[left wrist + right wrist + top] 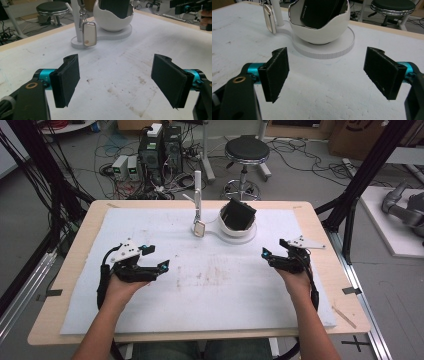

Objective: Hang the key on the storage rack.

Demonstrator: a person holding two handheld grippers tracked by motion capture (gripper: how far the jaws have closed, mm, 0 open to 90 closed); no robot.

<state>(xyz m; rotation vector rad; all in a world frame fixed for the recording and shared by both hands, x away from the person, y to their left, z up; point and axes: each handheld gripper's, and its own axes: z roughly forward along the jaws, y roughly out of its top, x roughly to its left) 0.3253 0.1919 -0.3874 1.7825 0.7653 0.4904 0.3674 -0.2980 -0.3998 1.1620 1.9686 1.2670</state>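
A white egg-shaped bowl point(238, 227) stands on a round white base at the table's far middle, with a black wallet-like case point(238, 214) leaning inside it. Beside it a white post point(197, 195) carries a hanging white key fob point(199, 229). My left gripper point(157, 257) hovers open over the white mat at the left, and its jaws frame the fob point(89, 33) and bowl point(113, 21) farther off. My right gripper point(272, 254) stands open at the right, with the bowl point(319, 28) and black case point(319, 12) ahead between its jaws. Both hold nothing.
A white mat point(210, 285) with brown stains covers most of the wooden table point(75, 270). A black stool point(246, 151), computer boxes point(160, 150) and cables lie on the floor beyond the far edge. Black frame posts stand at both sides.
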